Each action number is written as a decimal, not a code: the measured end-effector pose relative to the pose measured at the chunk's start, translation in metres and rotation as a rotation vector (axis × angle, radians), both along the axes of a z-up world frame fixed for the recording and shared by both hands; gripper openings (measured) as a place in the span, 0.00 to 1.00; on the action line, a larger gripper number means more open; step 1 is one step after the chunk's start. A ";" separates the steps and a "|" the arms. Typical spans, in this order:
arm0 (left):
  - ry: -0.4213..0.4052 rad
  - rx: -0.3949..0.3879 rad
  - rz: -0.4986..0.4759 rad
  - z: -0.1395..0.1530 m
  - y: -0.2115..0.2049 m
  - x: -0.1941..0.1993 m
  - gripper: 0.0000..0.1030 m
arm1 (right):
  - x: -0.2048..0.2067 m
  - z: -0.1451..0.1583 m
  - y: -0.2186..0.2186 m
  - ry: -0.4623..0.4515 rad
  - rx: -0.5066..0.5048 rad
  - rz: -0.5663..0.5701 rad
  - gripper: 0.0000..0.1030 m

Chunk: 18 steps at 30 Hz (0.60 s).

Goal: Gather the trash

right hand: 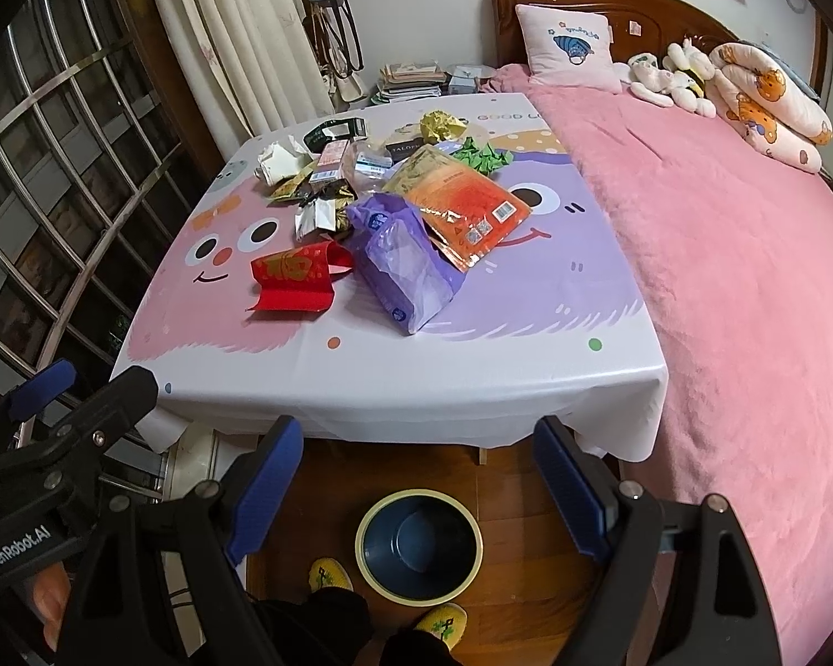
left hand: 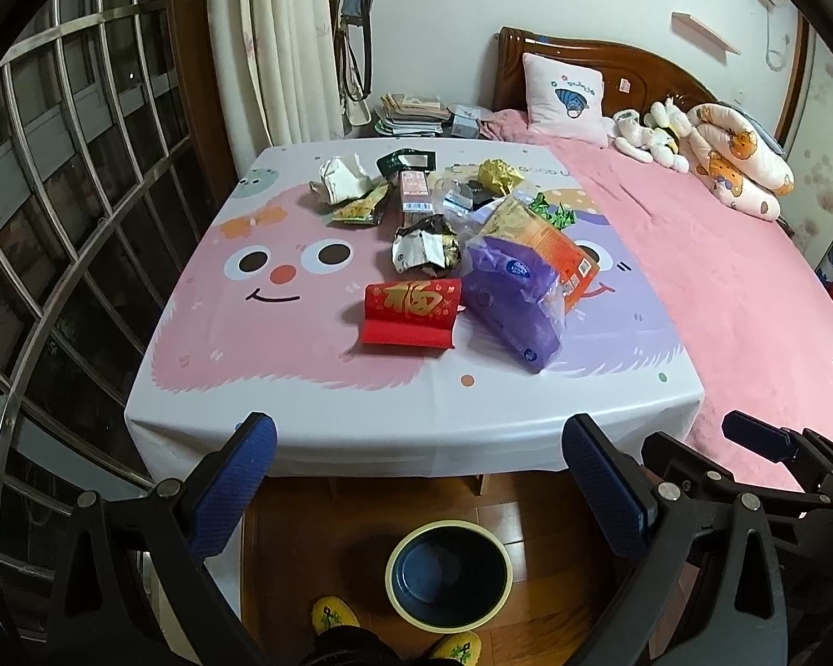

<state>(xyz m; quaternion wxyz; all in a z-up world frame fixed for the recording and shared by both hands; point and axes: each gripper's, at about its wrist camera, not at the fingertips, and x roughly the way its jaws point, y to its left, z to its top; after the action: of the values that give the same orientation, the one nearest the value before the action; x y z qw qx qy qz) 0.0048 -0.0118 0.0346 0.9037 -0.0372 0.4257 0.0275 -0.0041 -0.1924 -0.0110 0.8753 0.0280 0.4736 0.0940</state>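
Nothing picked yet, looks like the start of collecting. Left claw (left hand: 419,447) is hanging released and empty off the counter's (left hand: 361,422) near edge; right claw (right hand: 419,444) likewise spread wide, holding nothing. Trash is sitting mid-counter at 12 o'clock: red envelope (left hand: 411,311) nearest, purple plastic bag (left hand: 508,299) at its 3 o'clock, orange packet (right hand: 466,211) resting on that bag. Bin (left hand: 448,574) is waiting on the floor at 6 o'clock, seemingly empty. Next: reaching forward over the edge, likely for the envelope. Window bars (left hand: 55,222) crowding 9 o'clock, bed (right hand: 722,255) flush against the counter at 3; front strip of the counter is open.
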 end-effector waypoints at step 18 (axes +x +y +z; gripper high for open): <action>-0.086 0.093 -0.059 0.044 0.007 0.028 0.99 | 0.032 0.026 0.006 -0.026 0.018 0.078 0.83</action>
<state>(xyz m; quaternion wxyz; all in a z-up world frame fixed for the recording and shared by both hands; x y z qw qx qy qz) 0.0324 -0.0047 0.0781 0.9223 0.0162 0.3857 0.0188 0.0278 -0.1859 0.0146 0.8766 0.0161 0.4621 0.1329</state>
